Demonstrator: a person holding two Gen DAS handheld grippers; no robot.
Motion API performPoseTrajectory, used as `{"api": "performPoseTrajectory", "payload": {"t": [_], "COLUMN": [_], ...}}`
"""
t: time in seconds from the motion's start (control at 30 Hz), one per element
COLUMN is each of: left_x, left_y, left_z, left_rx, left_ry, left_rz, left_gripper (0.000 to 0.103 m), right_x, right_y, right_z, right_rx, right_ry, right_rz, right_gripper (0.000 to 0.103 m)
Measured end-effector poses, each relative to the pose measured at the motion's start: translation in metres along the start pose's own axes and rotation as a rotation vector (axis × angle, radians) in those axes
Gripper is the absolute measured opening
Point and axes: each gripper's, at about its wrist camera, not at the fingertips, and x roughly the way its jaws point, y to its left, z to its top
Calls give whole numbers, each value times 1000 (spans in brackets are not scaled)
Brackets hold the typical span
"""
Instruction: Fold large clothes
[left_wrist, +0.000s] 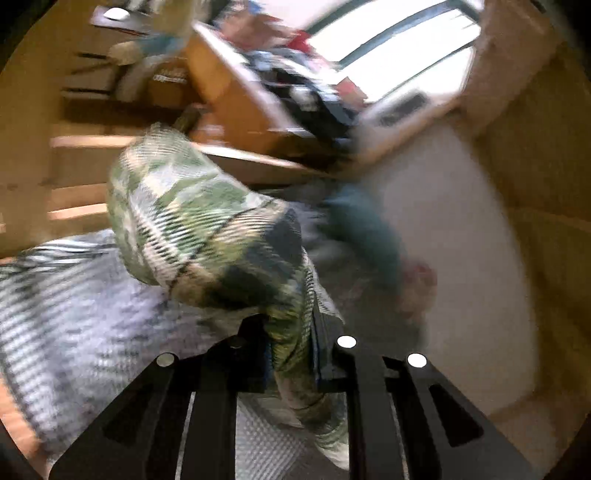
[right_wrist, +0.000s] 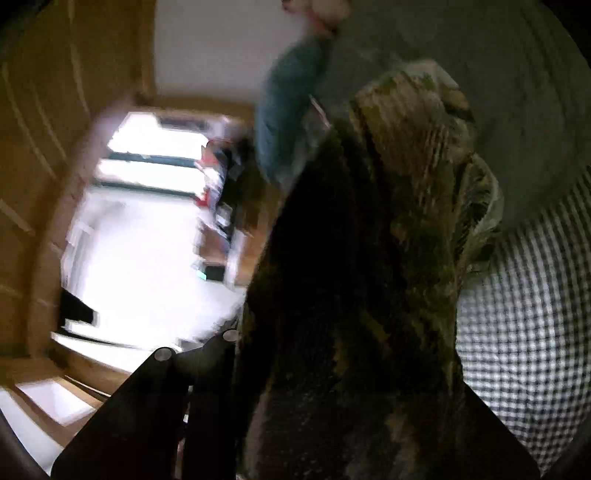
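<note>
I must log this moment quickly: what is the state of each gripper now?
Left gripper: closed on the green plaid garment.
Right gripper: closed, the same garment drapes over it and hides one finger.

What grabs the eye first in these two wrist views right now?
The green plaid garment dominates, bunched up from the left gripper, which is shut on it, over a checked cloth. In the right view the same garment drapes over the right gripper, beside a bright window.
</note>
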Motion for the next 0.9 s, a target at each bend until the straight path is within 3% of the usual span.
{"api": "performPoseTrajectory", "payload": {"t": [0.07,0.1,0.2,0.3,0.37,0.43,0.47,0.5,0.53,0.57,0.6,0.67,0.77,0.83,0.9], "left_x": [19,27,59,61,60,63,62,60,64,63,56,35,18,27,49], "left_y": [47,68,147,174,175,176,183,181,182,173,164,130,81,56,41], "left_z": [-30,-39,-83,-103,-111,-114,-115,-118,-114,-115,-117,-123,-128,-133,-142], "left_rx": [6,-18,-159,-199,-147,-134,-127,-113,-89,-52,-1,143,317,429,529], "left_ry": [26,47,151,153,149,151,152,149,150,152,139,76,25,70,116], "left_rz": [170,215,380,443,479,527,552,570,578,583,598,604,553,471,446], "left_gripper": [15,15,15,15,18,34,42,53,72,84,98,98,98,98,98], "right_x": [22,32,57,58,56,56,57,55,51,45,35,8,-36,-38,-15], "right_y": [-41,-63,-127,-161,-169,-174,-176,-176,-169,-165,-156,-134,-91,-58,-36], "right_z": [-36,-51,-90,-116,-125,-127,-129,-129,-128,-130,-133,-135,-131,-127,-121], "right_rx": [3,20,66,81,68,67,63,58,39,14,-22,-107,-387,-648,-812], "right_ry": [52,81,181,219,228,234,237,238,238,234,219,204,101,101,131], "right_rz": [-106,-149,-297,-365,-393,-410,-427,-423,-423,-448,-473,-529,-711,-778,-782], "right_gripper": [21,21,21,22,26,35,61,75,81,91,93,95,100,100,100]}}
